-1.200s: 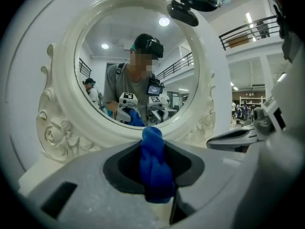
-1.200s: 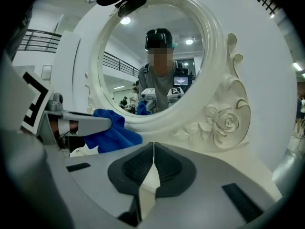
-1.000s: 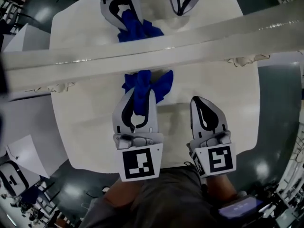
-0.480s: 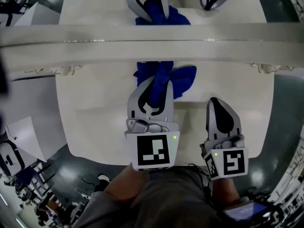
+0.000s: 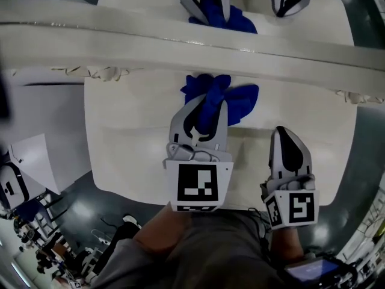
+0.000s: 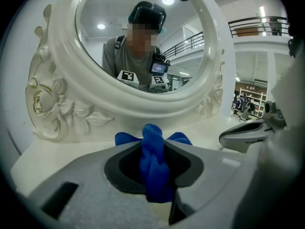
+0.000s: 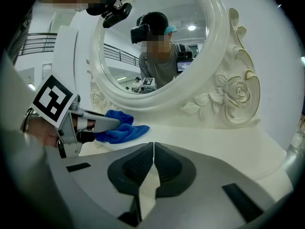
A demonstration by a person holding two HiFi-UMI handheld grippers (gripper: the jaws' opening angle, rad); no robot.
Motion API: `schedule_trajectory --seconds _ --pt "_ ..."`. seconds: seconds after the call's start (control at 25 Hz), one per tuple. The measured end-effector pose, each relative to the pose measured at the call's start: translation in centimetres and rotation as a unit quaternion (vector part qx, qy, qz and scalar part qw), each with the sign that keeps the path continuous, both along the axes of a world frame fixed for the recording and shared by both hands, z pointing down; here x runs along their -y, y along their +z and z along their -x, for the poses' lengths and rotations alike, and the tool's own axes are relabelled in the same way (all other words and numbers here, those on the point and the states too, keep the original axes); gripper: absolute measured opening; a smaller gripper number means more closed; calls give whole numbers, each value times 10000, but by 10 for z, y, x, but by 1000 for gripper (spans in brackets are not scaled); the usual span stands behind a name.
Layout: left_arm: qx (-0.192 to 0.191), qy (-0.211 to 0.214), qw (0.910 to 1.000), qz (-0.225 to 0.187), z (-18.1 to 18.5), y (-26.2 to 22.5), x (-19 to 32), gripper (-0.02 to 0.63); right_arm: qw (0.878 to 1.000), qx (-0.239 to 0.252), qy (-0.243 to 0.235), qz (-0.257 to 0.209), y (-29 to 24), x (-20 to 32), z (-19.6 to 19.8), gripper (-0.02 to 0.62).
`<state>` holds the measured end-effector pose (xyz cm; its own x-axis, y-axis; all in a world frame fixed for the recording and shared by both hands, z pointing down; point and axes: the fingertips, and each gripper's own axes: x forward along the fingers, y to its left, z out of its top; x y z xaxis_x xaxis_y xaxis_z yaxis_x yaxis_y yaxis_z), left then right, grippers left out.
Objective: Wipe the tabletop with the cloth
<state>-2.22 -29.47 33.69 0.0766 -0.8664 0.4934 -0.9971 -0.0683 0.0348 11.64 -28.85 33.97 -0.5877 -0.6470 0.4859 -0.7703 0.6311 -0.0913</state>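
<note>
A blue cloth (image 5: 221, 99) lies bunched on the white tabletop (image 5: 126, 131) just in front of the mirror's base. My left gripper (image 5: 207, 104) is shut on the blue cloth (image 6: 153, 161), which sticks out past the jaw tips. To its right, my right gripper (image 5: 288, 138) hovers over the table near the front edge, its jaws pressed together with nothing between them (image 7: 152, 149). From the right gripper view, the left gripper (image 7: 102, 124) and the cloth (image 7: 121, 130) show at the left.
An ornate white mirror frame (image 5: 198, 47) crosses the table; its carved base (image 6: 52, 109) stands right behind the cloth. The glass reflects both grippers and a person. The table's front edge (image 5: 138, 198) is close below the grippers.
Both grippers have shifted to the right along the table, the left one dragging the cloth with it. The mirror frame now slants the other way in the head view.
</note>
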Motion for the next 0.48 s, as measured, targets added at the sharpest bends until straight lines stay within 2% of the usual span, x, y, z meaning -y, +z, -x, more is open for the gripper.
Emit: schedule_trajectory --seconds 0.48 --pt "-63 -115 9999 18 64 4 -22 97 9998 -35 -198 7 1 -19 56 15"
